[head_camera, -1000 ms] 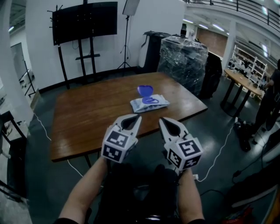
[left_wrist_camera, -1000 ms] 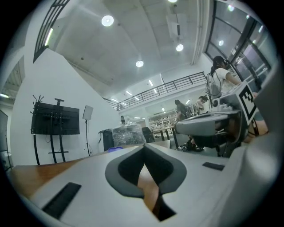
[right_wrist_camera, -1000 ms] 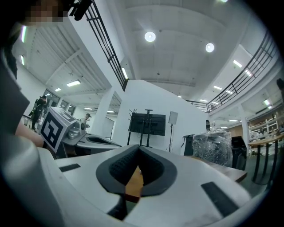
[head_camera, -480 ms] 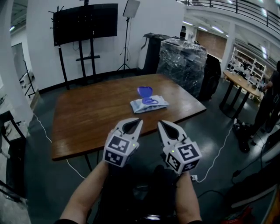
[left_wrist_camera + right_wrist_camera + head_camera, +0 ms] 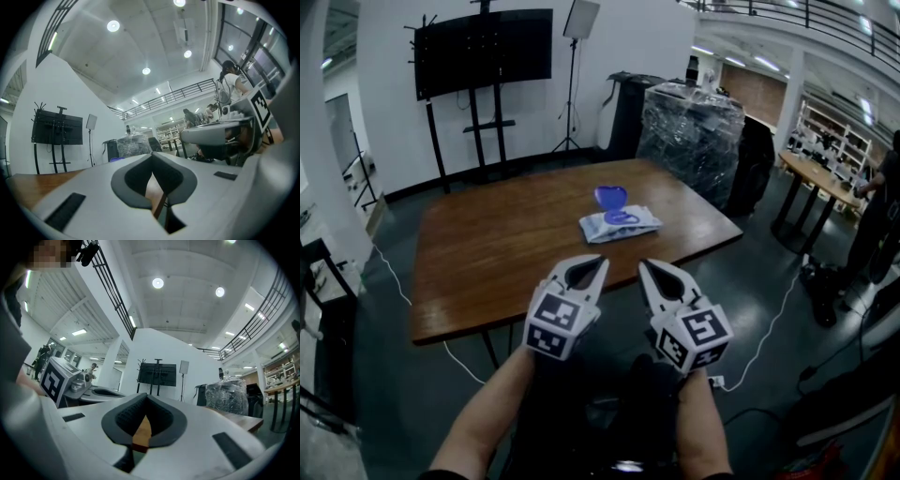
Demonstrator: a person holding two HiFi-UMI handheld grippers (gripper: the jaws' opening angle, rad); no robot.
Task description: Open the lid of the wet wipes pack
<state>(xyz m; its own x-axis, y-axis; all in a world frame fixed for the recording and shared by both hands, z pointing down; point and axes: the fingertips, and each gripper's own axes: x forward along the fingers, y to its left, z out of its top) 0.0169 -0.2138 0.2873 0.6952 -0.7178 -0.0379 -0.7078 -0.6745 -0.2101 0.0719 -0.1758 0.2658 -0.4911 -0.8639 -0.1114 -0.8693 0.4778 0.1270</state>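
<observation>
While short of the pack (image 5: pixel 621 223), left tool (image 5: pixel 598 263), right tool (image 5: pixel 645 266), jaws together.

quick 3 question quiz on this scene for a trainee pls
1. True or false: the blue lid of the wet wipes pack stands open.
2. Pick one: the left tool is A) shut and empty, B) shut on the pack, C) wide open.
3. Fill in: the pack lies on the wooden ____.

Key: 1 true. 2 A. 3 table.
</observation>
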